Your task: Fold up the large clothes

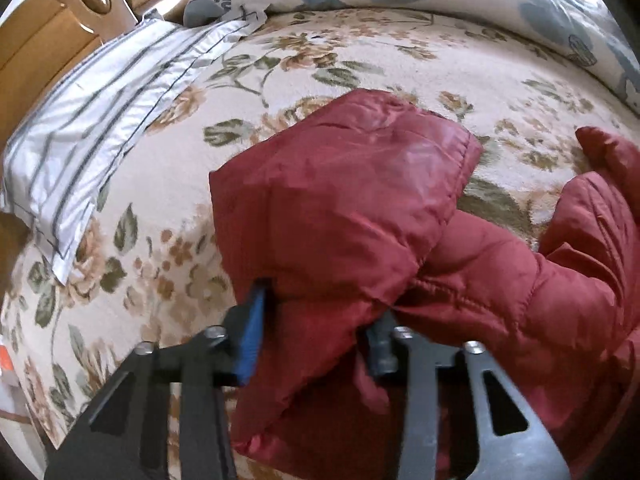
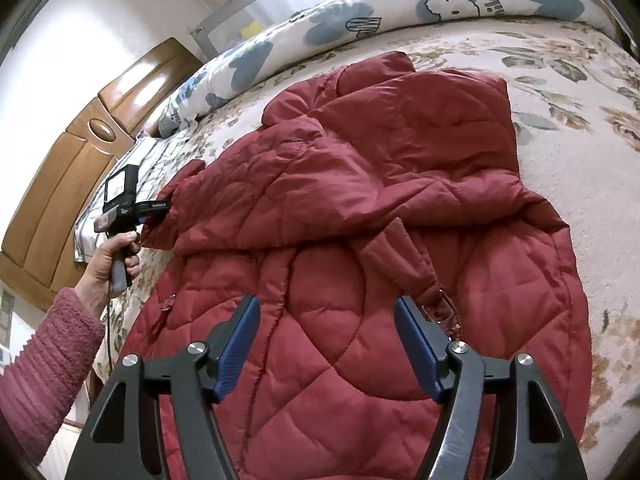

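We have the left tongs (image 1: 316, 332) clenched on a sleeve (image 1: 340, 208) of the red puffer jacket (image 2: 360, 240) spread on the bed (image 2: 560, 128), right tongs (image 2: 326, 344) released above, and judge it soft, puffy, slippery, best gripped at seams.

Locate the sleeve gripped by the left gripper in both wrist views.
Left wrist view: the sleeve fills the centre, its end pinched by the left gripper at the bottom.
Right wrist view: the sleeve runs out to the left of the red jacket, towards the left gripper.
Shared landmark: the wooden headboard.
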A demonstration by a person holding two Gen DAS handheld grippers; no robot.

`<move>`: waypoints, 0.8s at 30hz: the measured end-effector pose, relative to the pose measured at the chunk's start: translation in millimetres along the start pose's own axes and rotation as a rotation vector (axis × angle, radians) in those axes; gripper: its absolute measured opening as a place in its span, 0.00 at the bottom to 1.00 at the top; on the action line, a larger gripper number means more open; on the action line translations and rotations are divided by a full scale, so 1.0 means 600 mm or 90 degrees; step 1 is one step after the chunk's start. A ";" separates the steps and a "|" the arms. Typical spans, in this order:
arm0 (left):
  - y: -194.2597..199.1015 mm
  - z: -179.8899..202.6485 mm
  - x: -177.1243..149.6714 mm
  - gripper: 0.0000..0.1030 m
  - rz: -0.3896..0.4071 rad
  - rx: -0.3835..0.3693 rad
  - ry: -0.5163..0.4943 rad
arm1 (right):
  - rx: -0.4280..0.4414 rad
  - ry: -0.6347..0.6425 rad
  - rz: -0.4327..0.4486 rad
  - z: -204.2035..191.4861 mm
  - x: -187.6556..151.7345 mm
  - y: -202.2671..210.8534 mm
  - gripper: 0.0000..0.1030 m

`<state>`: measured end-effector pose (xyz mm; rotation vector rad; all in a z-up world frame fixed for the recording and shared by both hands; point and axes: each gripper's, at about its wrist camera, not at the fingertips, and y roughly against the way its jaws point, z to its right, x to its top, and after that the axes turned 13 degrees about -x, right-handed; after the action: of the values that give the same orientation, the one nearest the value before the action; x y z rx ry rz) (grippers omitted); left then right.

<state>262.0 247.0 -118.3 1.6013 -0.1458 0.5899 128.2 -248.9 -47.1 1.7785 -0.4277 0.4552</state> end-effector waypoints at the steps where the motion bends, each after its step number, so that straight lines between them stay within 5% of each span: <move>1: 0.006 -0.002 -0.002 0.28 0.005 -0.009 0.005 | 0.001 0.000 0.002 0.000 0.000 0.002 0.69; 6: 0.050 -0.014 -0.014 0.19 0.032 -0.077 0.043 | 0.006 -0.003 0.012 -0.004 0.000 0.009 0.69; 15: 0.158 -0.005 -0.052 0.19 0.101 -0.219 0.086 | 0.018 -0.003 0.013 -0.014 -0.006 0.011 0.69; 24: 0.249 0.104 -0.093 0.19 0.135 -0.371 0.047 | 0.033 -0.018 0.002 -0.017 -0.003 -0.005 0.69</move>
<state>167.3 153.4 -10.4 1.0042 -0.3983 0.6930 127.3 -238.5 -48.1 1.8355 -0.4426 0.4479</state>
